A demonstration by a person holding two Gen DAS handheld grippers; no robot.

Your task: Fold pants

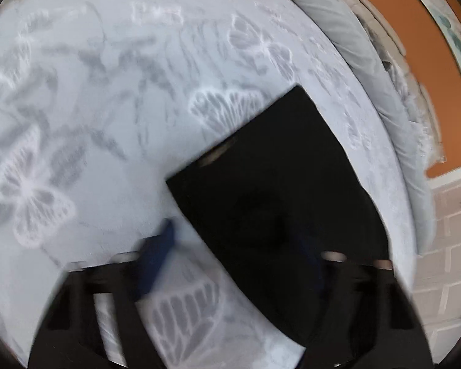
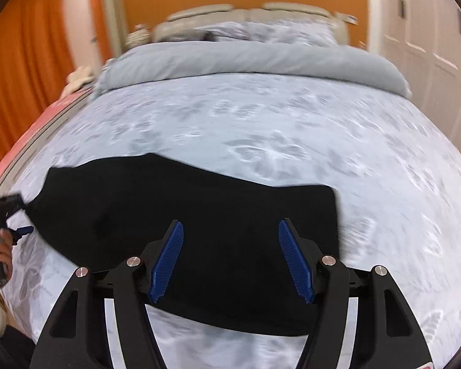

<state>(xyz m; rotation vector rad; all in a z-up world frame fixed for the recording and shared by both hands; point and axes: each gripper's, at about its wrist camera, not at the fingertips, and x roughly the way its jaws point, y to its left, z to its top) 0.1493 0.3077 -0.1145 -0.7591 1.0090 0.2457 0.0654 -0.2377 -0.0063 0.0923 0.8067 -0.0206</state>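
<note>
Black pants (image 2: 199, 212) lie folded into a wide flat shape on the pale butterfly-print bedspread (image 2: 261, 123). My right gripper (image 2: 230, 230) is open above the near edge of the pants, empty, blue pads (image 2: 169, 255) spread wide. In the left wrist view the pants (image 1: 276, 200) lie at the lower right; my left gripper (image 1: 230, 233) is open, one blue pad (image 1: 156, 255) over the bedspread (image 1: 107, 123), the other lost against the dark cloth. The left gripper also shows in the right wrist view (image 2: 21, 230), at the left end of the pants.
A grey rolled duvet (image 2: 246, 58) and pillows lie at the head of the bed. Orange curtains (image 2: 30, 61) hang at the left. White cupboard doors (image 2: 430, 46) stand at the right. A hand (image 2: 1, 249) holds the left gripper's handle.
</note>
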